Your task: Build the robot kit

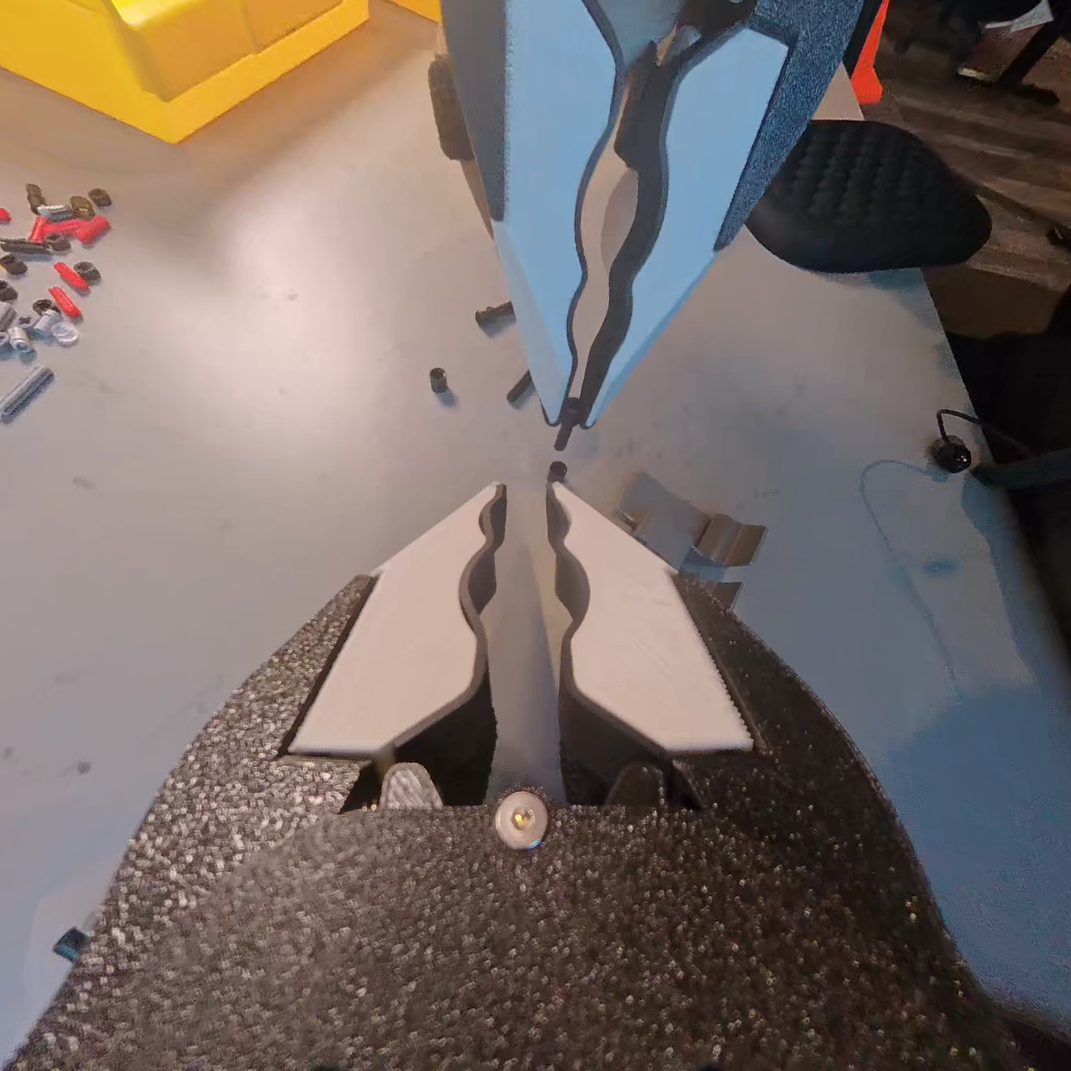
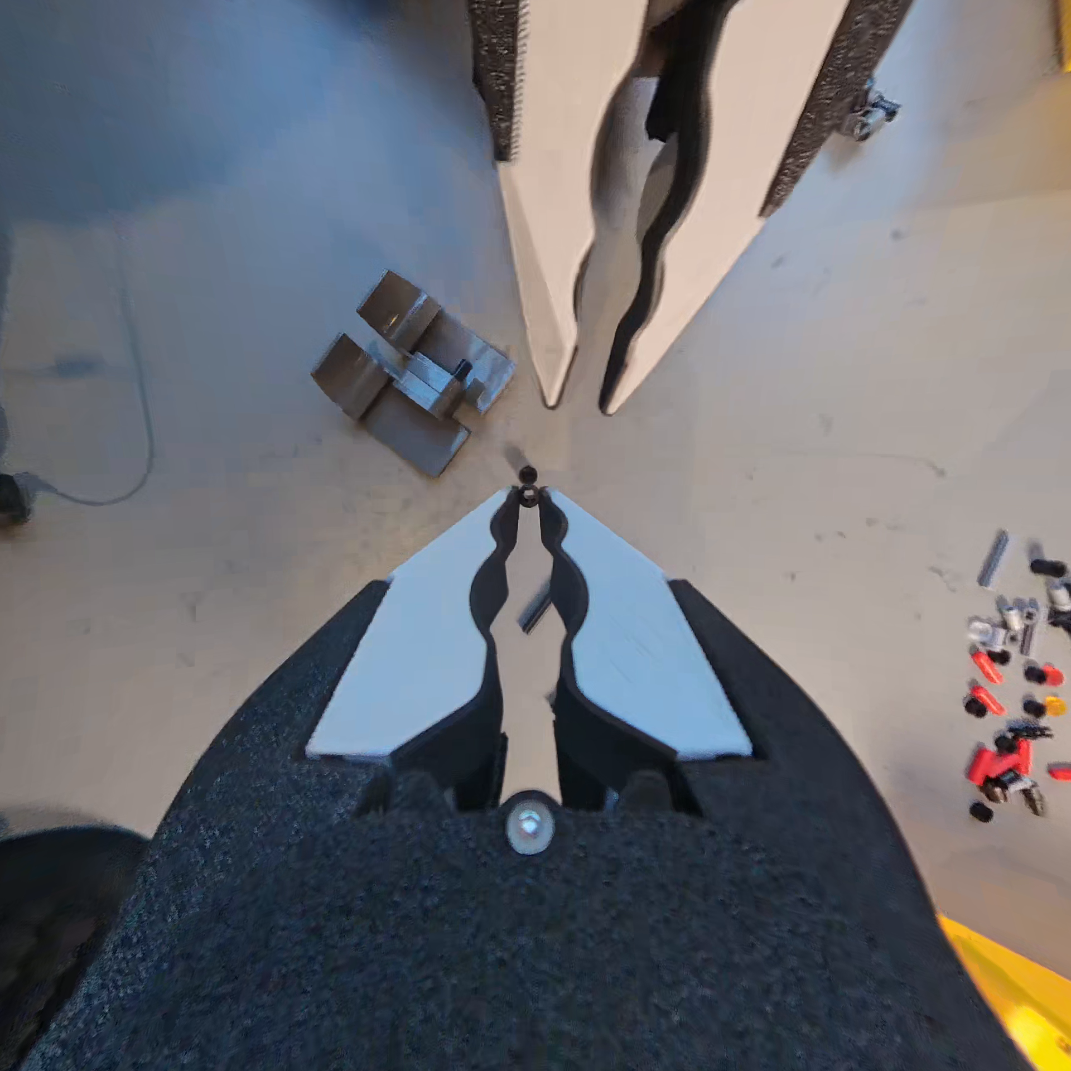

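Observation:
My right gripper [image 2: 528, 494] is shut on a small black pin [image 2: 527, 496] at its very tips. In the left wrist view it [image 1: 571, 418] comes in from the top with the pin [image 1: 563, 432] sticking out below the tips. My left gripper [image 1: 526, 488] faces it tip to tip, with its jaws a narrow gap apart and nothing between them. In the right wrist view it [image 2: 579, 404] comes down from the top. A second small black piece [image 1: 557, 470] sits just past my left gripper's right fingertip, close under the held pin. All this is over a grey table [image 1: 290, 521].
A grey folded metal fixture [image 1: 684, 533] [image 2: 411, 371] lies beside the grippers. Loose black pins [image 1: 495, 313] lie nearby. A pile of small red, black and grey parts [image 1: 46, 261] [image 2: 1014, 684], a yellow bin [image 1: 174, 58], a black chair seat [image 1: 863, 197] and a cable [image 2: 133, 405] border the table. The tips of both grippers are at nearly the same place. The grey folded metal fixture [image 2: 411, 371] is about 5 cm from my left fingertips.

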Tool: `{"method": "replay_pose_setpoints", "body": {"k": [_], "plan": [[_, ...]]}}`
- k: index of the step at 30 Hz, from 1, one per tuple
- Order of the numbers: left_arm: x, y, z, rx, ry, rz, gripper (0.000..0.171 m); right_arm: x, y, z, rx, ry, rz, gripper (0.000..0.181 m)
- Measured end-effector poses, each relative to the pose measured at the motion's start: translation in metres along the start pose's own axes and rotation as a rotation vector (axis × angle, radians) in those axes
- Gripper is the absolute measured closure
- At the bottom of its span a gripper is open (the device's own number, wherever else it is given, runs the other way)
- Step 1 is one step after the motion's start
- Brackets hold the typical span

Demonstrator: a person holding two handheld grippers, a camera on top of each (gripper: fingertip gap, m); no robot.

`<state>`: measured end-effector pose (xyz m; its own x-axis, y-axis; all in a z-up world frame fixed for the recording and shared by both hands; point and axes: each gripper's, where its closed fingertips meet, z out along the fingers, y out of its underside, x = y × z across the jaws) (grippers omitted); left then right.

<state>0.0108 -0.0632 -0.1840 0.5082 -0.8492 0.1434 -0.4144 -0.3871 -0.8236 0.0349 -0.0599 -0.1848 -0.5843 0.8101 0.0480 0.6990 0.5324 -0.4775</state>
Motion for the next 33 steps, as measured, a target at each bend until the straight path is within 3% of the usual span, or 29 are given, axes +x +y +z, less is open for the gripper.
{"method": "replay_pose_setpoints", "body": {"k": [8,33], "plan": [[0.007,0.007,0.011,-0.056,-0.005,0.023,0.159,0.000,-0.002,0.009,-0.133,-0.019,-0.055,0.175],[0.011,0.015,0.034,-0.153,-0.051,0.094,0.163,-0.001,-0.004,0.016,-0.069,-0.020,0.022,0.175]]}}
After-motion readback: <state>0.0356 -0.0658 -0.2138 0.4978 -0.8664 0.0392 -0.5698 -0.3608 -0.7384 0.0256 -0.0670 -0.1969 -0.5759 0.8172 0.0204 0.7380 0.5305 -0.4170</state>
